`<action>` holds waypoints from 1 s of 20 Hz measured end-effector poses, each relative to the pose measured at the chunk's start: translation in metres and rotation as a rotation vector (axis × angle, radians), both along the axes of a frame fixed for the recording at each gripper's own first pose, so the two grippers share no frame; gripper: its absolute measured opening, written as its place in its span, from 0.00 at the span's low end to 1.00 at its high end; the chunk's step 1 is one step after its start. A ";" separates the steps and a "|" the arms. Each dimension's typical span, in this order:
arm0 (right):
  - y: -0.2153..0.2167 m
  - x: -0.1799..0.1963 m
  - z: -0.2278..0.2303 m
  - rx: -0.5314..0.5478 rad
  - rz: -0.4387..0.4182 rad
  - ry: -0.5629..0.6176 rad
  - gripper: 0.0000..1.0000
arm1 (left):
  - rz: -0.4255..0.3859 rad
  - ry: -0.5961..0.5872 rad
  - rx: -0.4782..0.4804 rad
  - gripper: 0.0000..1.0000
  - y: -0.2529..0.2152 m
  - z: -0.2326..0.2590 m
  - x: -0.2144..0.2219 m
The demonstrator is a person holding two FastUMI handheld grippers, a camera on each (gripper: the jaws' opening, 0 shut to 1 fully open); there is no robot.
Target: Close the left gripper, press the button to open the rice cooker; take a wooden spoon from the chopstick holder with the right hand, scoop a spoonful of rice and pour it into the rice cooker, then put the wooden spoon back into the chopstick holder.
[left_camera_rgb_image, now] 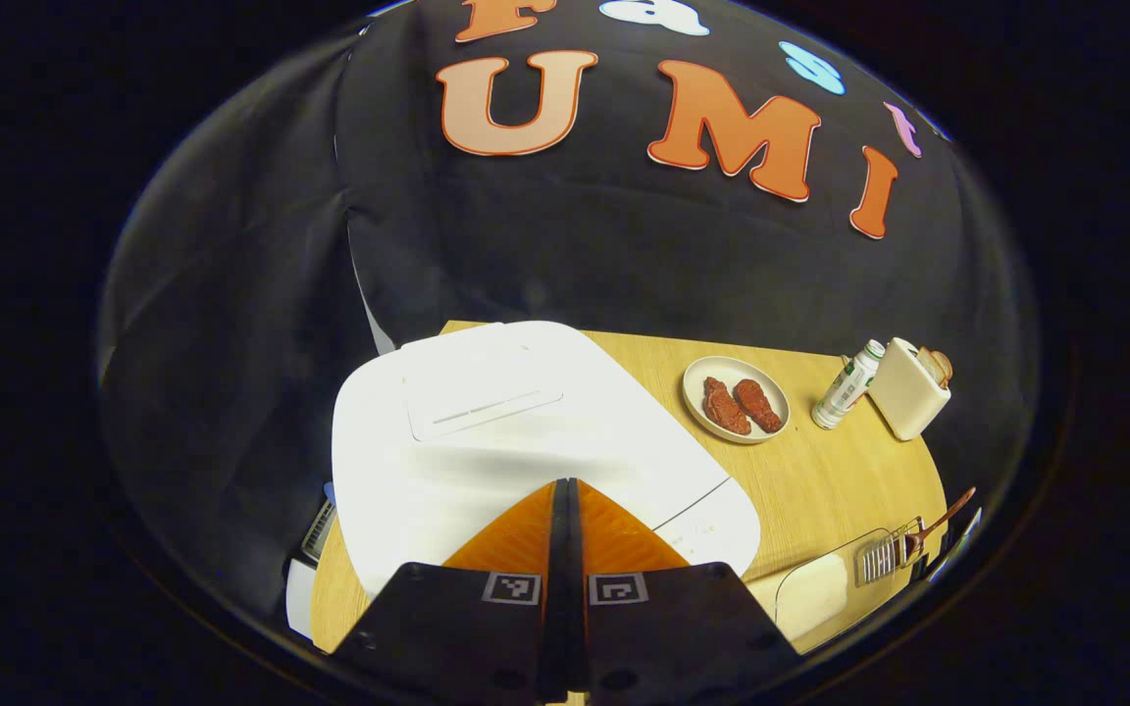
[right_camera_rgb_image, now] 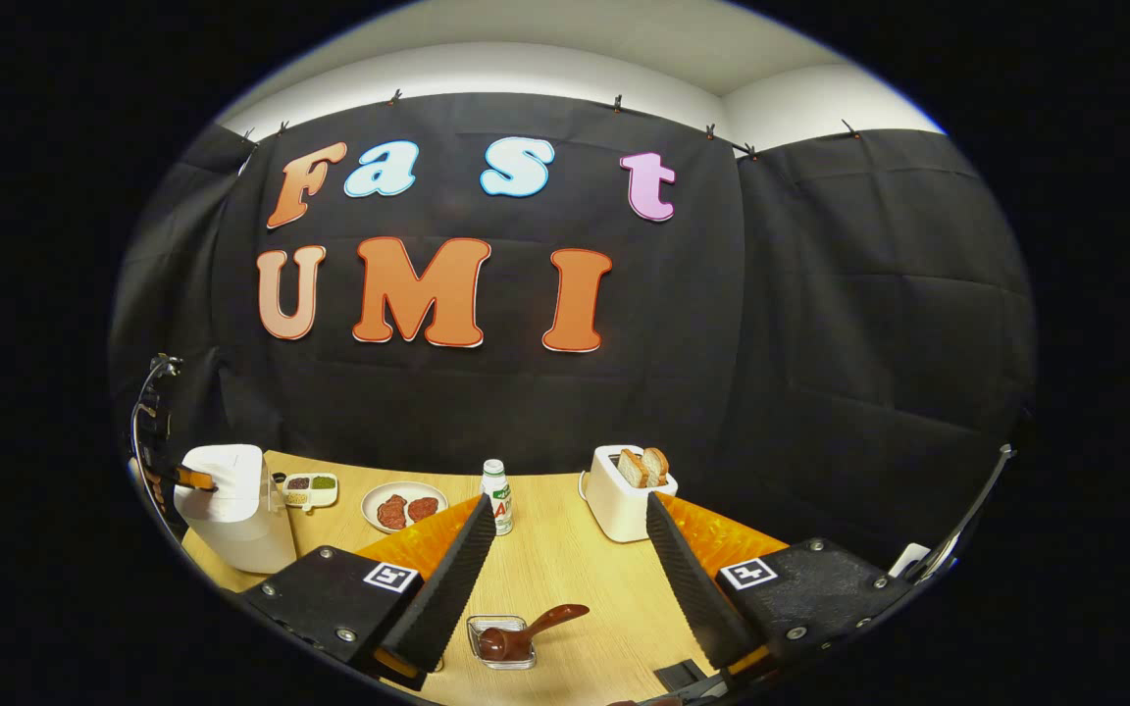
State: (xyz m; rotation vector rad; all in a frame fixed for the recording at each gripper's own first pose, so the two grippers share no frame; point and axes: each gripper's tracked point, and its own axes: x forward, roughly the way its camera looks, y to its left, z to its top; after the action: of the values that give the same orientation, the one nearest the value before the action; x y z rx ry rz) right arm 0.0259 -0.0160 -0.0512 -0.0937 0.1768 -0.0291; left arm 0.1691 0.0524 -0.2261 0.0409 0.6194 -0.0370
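Left gripper (left_camera_rgb_image: 566,482), bottom centre of the left gripper view: jaws together, tips over the near edge of the white rice cooker (left_camera_rgb_image: 526,441), lid down. Plate of meat (left_camera_rgb_image: 736,399) right of centre on the table (left_camera_rgb_image: 820,480).

Right gripper (right_camera_rgb_image: 562,529), bottom of the right gripper view: jaws wide apart, nothing between them. Below, at bottom centre, the wooden spoon (right_camera_rgb_image: 531,628) lies in the chopstick holder (right_camera_rgb_image: 503,641). Toaster (right_camera_rgb_image: 629,490) and bottle (right_camera_rgb_image: 496,495) beyond; the rice cooker sits lower left.

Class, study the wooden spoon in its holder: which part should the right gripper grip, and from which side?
Grip the handle of the spoon, probably from above. Its bowl sits down inside the holder, while the handle slants up and out past the rim, free for the open right gripper.
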 end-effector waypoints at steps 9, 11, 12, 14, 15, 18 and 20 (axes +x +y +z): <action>0.001 -0.006 -0.008 0.021 0.004 0.016 0.96 | 0.014 -0.002 -0.007 0.05 -0.001 -0.003 -0.005; -0.004 -0.009 -0.004 0.016 -0.007 0.004 0.96 | 0.014 -0.041 0.000 0.05 0.001 0.013 -0.011; -0.007 -0.010 -0.001 0.018 -0.013 -0.002 0.96 | 0.016 -0.073 0.016 0.05 0.001 0.028 -0.014; -0.012 -0.014 -0.001 0.024 -0.021 -0.007 0.96 | 0.025 -0.158 0.046 0.04 0.004 0.065 -0.017; -0.012 -0.015 -0.001 0.027 -0.023 -0.007 0.96 | 0.030 -0.201 0.056 0.04 0.004 0.084 -0.018; -0.014 -0.021 -0.001 0.030 -0.025 -0.014 0.96 | 0.037 -0.306 0.047 0.04 0.000 0.135 -0.036; -0.014 -0.024 0.001 0.033 -0.020 -0.023 0.96 | 0.030 -0.356 0.033 0.04 -0.006 0.158 -0.049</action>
State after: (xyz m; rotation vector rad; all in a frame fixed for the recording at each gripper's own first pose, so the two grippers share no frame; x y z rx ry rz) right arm 0.0016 -0.0297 -0.0502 -0.0583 0.1553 -0.0466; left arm 0.1203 0.0465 -0.0682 0.0681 0.2651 0.0093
